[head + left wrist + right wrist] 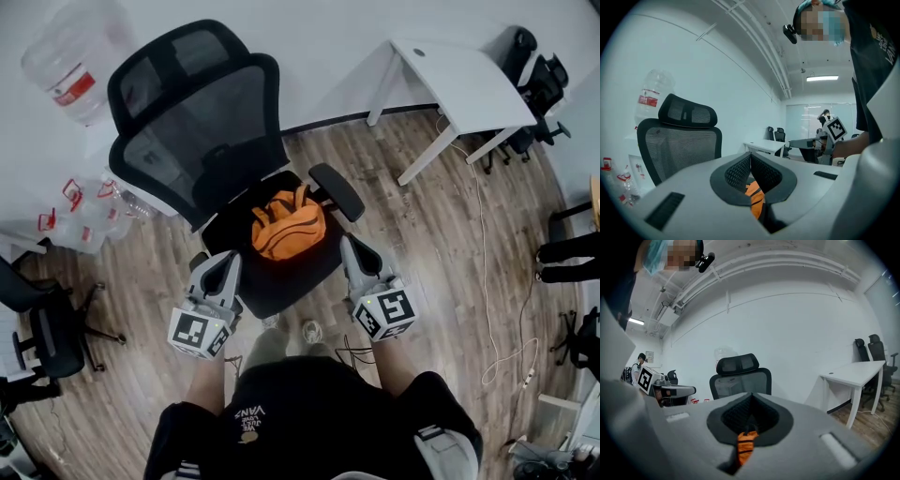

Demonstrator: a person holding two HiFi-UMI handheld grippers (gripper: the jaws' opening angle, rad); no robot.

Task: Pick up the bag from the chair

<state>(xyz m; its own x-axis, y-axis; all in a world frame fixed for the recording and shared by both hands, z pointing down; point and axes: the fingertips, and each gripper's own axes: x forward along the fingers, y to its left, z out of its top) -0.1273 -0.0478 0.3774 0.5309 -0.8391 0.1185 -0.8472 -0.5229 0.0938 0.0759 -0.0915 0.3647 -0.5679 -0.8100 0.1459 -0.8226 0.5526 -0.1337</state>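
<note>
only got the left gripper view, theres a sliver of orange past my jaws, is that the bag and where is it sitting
Observer: Yes. In the head view the orange bag lies on the seat of the black office chair, towards the backrest and between the armrests.
Operator: wheres the right gripper, is it on the bag
Observer: No. The right gripper is at the seat's right edge, just below the right armrest and apart from the bag. Its own view shows its jaws together with nothing gripped.
</note>
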